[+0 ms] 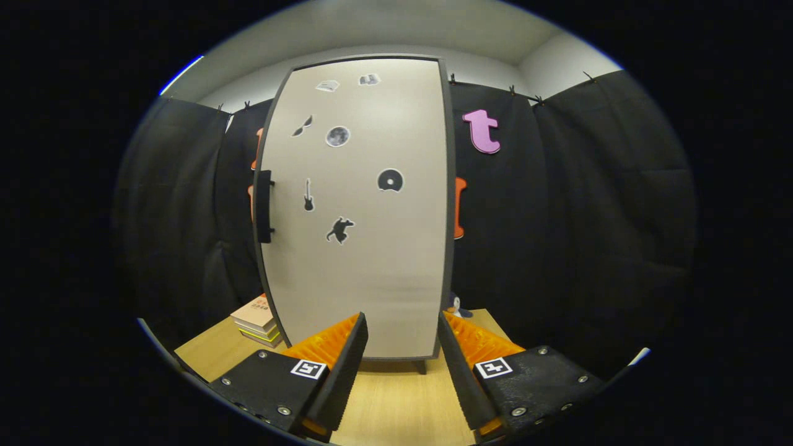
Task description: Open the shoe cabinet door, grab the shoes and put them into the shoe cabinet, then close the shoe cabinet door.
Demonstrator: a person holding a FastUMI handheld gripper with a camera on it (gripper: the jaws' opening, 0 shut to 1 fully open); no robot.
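- While held above the wooden bench (396, 402), pointed straight at the shoe cabinet (359, 204): gripper (401, 334), fingers spread apart, nothing between them but bare bench top.
- Stood upright on the bench just beyond the fingertips, on short dark feet, door (372, 260) closed flat against the front.
- Pale beige door panel, thin dark frame around it.
- Mounted on the door's left edge at about mid-height: a dark vertical handle (265, 206), well above the fingers and untouched.
- Scattered over the door: 7 small dark stickers, among them a guitar (308, 196), a disc (390, 180), a round moon-like one (337, 136), a pair of sunglasses (302, 126) and a leaping figure (340, 230).
- Lay beside the cabinet's lower left corner: a small stack of books (258, 322), tan cover on top, yellow-edged ones beneath.
- Peeked out at the cabinet's lower right corner: a small figurine (456, 305), mostly hidden, too small to identify.
- Hung behind everything: black cloth wall (588, 217), pale ceiling above.
- Could not make out any shoes.
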